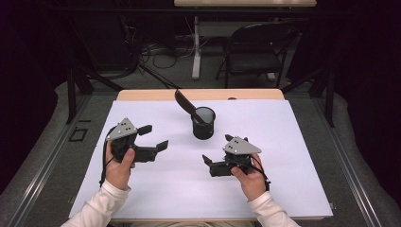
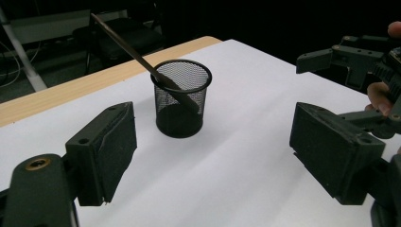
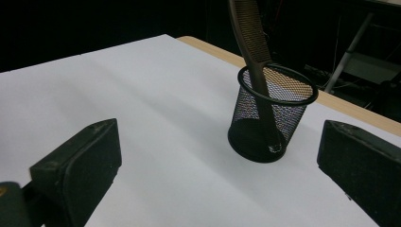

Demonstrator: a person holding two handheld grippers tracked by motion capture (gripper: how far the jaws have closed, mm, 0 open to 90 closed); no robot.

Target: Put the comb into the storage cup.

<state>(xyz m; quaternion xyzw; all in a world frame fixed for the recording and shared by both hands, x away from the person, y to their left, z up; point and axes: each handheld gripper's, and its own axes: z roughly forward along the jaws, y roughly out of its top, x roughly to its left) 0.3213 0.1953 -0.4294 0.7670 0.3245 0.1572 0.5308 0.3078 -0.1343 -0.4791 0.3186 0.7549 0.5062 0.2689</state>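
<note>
A black wire-mesh cup (image 1: 203, 123) stands upright mid-table on the white sheet (image 1: 283, 142), a dark brown plastic comb (image 1: 185, 103) leaning inside it — flanked by the left gripper (image 1: 156, 137) and right gripper (image 1: 210, 157), both with jaws apart, holding nothing.

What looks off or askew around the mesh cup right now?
Nothing is spilled or damaged. The black mesh cup stands upright on the white sheet. The one odd thing is the dark comb in it: it leans steeply over the rim, most of it sticking out. Both tools are open and apart from the cup.
</note>
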